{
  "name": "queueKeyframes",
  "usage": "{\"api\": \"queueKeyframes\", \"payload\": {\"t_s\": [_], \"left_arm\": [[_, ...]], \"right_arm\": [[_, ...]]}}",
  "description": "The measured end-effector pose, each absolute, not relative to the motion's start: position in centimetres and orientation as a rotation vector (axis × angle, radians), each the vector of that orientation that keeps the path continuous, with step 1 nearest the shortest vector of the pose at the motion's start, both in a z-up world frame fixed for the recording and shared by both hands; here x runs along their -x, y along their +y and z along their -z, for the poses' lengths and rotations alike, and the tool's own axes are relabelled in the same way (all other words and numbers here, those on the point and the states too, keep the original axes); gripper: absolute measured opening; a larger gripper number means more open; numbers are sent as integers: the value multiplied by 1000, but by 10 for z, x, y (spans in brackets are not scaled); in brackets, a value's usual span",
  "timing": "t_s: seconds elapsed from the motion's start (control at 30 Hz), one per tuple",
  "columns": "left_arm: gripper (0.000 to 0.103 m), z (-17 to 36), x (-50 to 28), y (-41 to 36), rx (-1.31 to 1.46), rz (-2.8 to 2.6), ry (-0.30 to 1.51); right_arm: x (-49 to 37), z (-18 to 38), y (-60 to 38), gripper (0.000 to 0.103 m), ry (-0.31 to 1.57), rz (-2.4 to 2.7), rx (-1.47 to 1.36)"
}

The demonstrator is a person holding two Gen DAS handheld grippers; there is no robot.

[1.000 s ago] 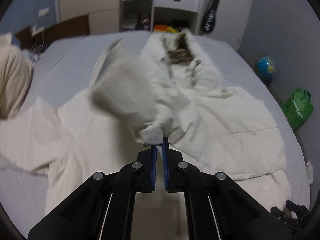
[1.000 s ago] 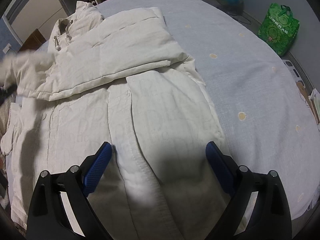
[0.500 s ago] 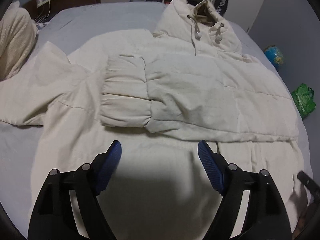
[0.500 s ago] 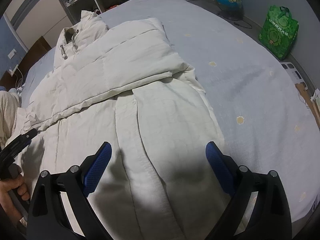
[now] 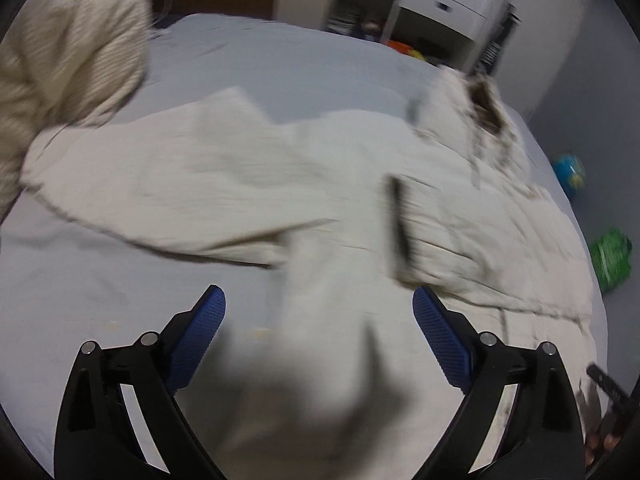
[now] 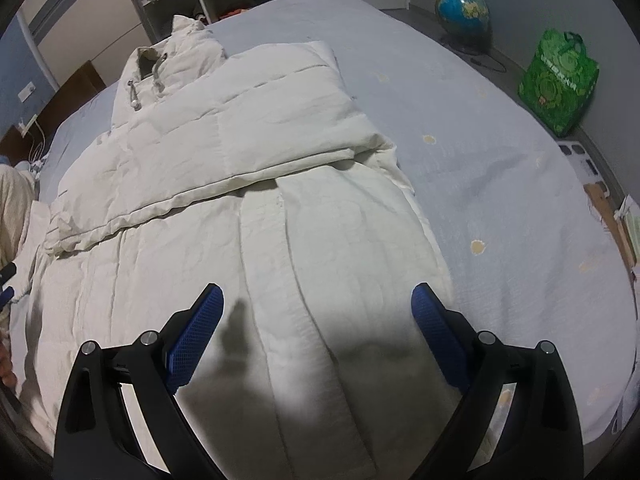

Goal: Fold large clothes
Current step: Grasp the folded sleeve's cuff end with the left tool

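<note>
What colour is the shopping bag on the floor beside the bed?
Bright green with a printed leafy pattern; the bag shows best in the right wrist view.

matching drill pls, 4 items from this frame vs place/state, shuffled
Items:
1. folded sleeve
2. other sleeve
3. globe
4. left gripper

Descriptions:
A. on the floor beyond the bed, near the green bag
B. open, nothing between the fingers, jaws just opened
C. laid across the chest of the cream jacket
D. spread out sideways on the grey sheet

Pairs: 1-C, 2-D, 3-A, 4-B
</note>
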State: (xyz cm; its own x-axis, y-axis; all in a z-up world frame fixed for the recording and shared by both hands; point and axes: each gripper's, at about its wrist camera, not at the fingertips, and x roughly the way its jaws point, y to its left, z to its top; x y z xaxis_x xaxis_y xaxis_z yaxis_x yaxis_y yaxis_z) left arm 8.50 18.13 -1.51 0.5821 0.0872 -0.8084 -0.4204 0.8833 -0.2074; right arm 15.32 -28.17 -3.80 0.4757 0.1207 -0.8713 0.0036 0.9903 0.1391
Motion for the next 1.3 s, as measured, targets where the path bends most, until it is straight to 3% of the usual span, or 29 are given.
{"api": "queueKeyframes", "payload": {"t_s": [0.43,0.87,0.97,1.23,1.3], "left_arm": [[91,39,-31,318,637,-471,884],[91,64,-15,397,818,-472,815],[86,77,-15,413,902,-461,796],[85,83,-26,434,956,-451,709],[79,84,-30,440,977,-448,684]], "right_arm": [[-128,24,-259,91,1076,-126,-21],[-119,22,-226,91,1042,-128,166],[-121,25,-225,91,1050,-123,172],[-128,32,-225,91,1077,-118,161],[-130,34,-225,91,1084,-119,156]]}}
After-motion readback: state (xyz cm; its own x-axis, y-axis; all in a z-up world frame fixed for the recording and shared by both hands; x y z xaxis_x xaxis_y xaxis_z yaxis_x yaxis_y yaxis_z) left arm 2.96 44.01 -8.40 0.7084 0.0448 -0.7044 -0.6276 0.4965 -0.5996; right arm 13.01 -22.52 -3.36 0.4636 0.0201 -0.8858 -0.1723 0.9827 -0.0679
